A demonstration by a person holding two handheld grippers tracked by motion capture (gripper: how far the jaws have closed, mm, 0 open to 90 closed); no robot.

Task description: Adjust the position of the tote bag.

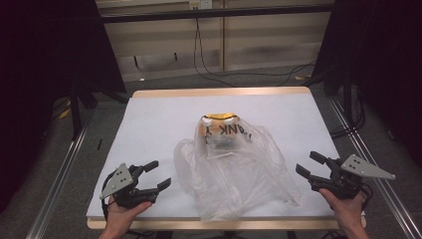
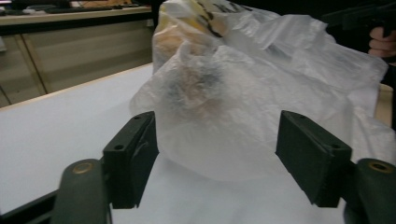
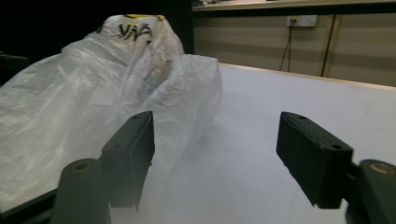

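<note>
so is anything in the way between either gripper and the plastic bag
Nothing visible. The left gripper and right gripper sit open on either side of the plastic bag, with only bare table between.

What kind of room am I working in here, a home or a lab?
Most likely a lab or recording rig, not a home: a bare white-topped table with a wooden edge, black curtains at both sides, and loose black cables trailing on the grey floor behind. A crumpled translucent plastic bag lies on the table.

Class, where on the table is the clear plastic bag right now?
In the high view the plastic bag lies crumpled at the table's middle, toward the near edge, between the left gripper and the right gripper, touching neither.
</note>
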